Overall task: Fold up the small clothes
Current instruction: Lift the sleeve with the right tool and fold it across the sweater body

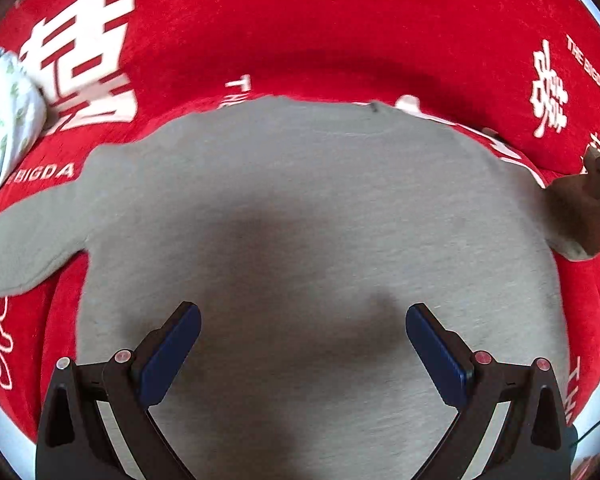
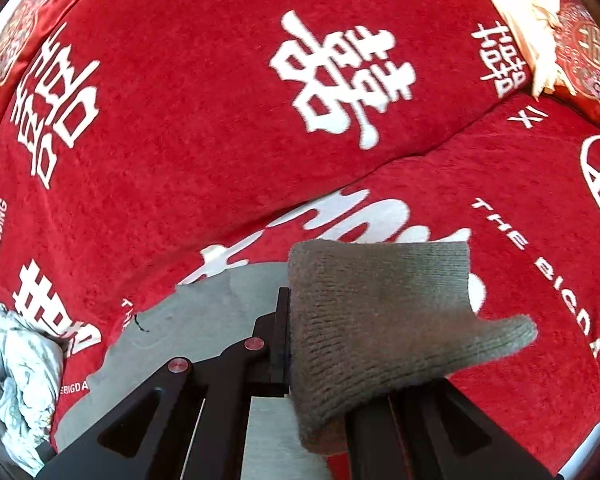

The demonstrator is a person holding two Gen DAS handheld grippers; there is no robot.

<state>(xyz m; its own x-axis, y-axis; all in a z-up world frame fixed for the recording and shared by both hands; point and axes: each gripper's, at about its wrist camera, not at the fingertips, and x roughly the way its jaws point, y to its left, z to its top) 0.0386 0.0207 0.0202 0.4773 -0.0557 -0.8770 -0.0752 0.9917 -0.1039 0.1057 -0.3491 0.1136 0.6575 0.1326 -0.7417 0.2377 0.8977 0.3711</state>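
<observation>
The left gripper (image 1: 303, 344) hangs with its fingers spread wide and empty above the grey sweater (image 1: 300, 208), which lies flat on the red blanket (image 1: 300, 32), one sleeve stretched out sideways. Only the right wrist view shows the other sleeve (image 2: 380, 320): the right gripper (image 2: 290, 332) is clamped on its ribbed knit cuff, lifting it off the blanket. Farther off, a white crumpled cloth (image 1: 4, 120) sits at the blanket's edge.

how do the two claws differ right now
The left claw is open, blue pads apart, hovering over the flat grey knit sweater and holding nothing. The right claw is shut on the sweater's ribbed sleeve cuff, lifting it. Both have black fingers.
</observation>
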